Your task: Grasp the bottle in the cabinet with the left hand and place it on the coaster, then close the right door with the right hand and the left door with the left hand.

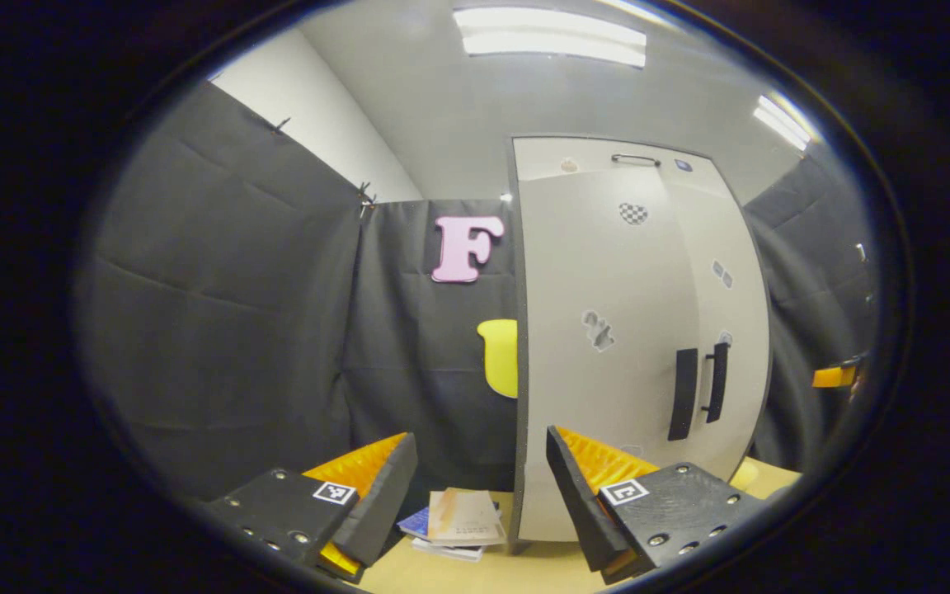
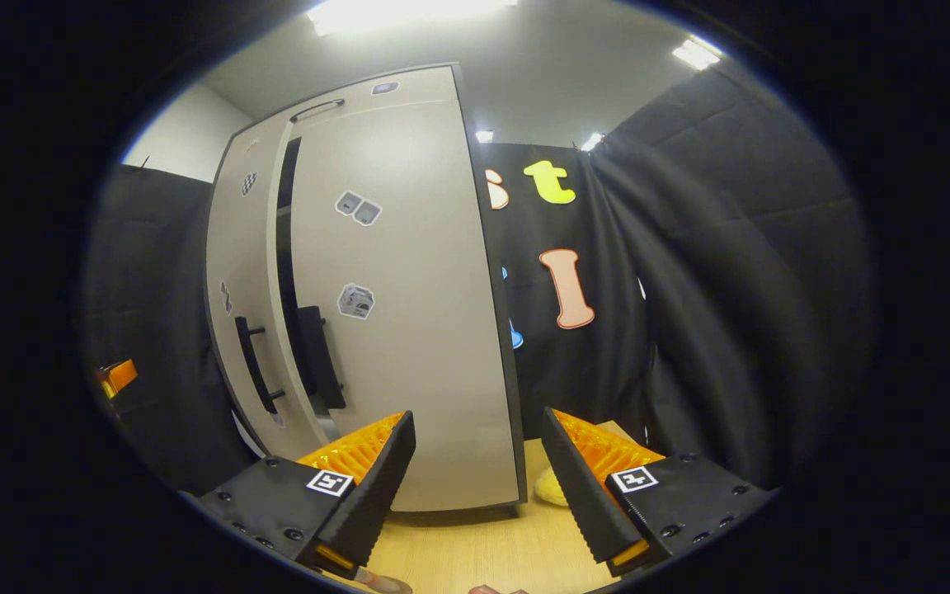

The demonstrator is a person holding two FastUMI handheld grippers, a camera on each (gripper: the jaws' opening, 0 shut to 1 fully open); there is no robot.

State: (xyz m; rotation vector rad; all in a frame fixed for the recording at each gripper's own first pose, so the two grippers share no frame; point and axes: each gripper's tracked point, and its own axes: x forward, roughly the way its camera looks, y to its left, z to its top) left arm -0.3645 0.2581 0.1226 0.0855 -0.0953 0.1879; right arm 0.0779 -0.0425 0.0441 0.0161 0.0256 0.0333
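Cabinet (image 1: 607,330) stands on the table (image 1: 475,569) with both doors nearly shut; in the right gripper view a narrow dark gap (image 2: 285,247) remains between the doors, and its inside cannot be made out, so the bottle's place cannot be told. Left of the cabinet, booklets (image 1: 458,520) lie stacked on the table. Right of it, a pale yellow round thing (image 2: 549,487), perhaps the coaster, lies by the corner. Left gripper (image 1: 482,495) and right gripper (image 2: 479,487) are both spread, holding nothing.
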